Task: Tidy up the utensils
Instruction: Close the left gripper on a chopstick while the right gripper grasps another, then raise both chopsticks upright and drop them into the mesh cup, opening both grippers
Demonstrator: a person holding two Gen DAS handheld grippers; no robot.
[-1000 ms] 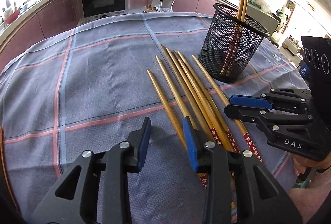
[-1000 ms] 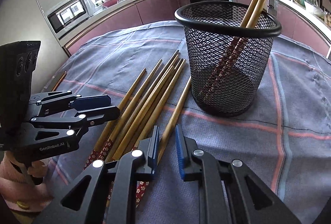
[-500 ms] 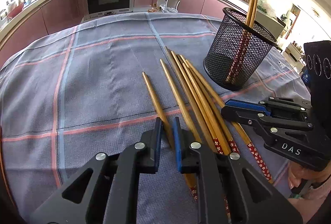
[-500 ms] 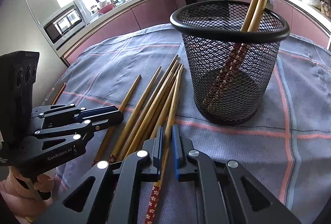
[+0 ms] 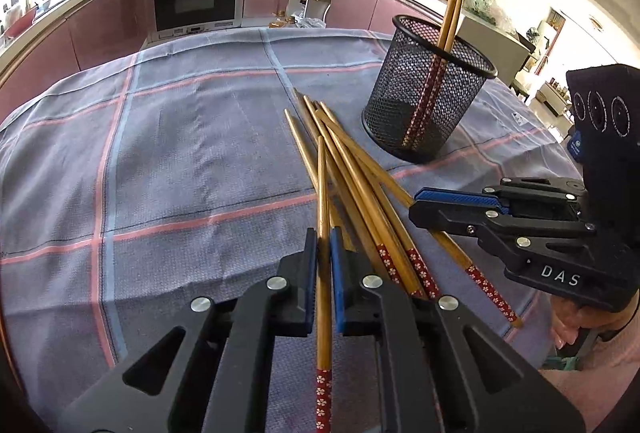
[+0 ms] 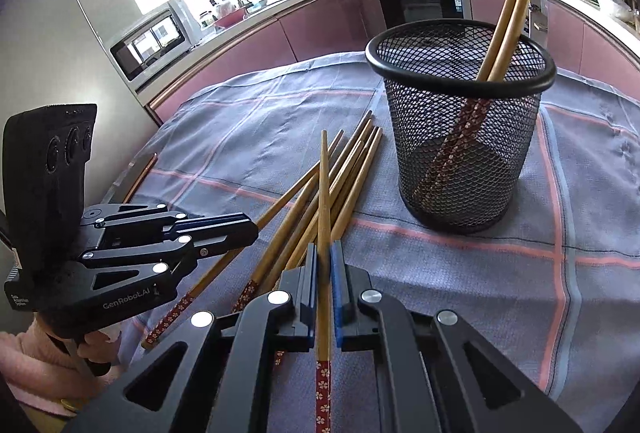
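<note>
Both tongs clamped on a chopstick each

Left gripper point(image 5: 323, 241) and right gripper point(image 6: 324, 257) each pinch one tan bamboo chopstick with red flowered end point(image 5: 322, 217); loose ones beside them, black mesh cup point(image 6: 464, 137) ahead, blue plaid tablecloth point(image 5: 168, 161), kitchen.

The bench is covered by a grey-blue cloth with pink and light blue stripes point(image 5: 168, 161). A round black wire-mesh cup point(image 5: 424, 101) stands upright on the cloth. Just beside it, a bunch of long brown wooden chopsticks with red flowery ends point(image 5: 360, 189) lies on the cloth, some crossing each other.
</note>
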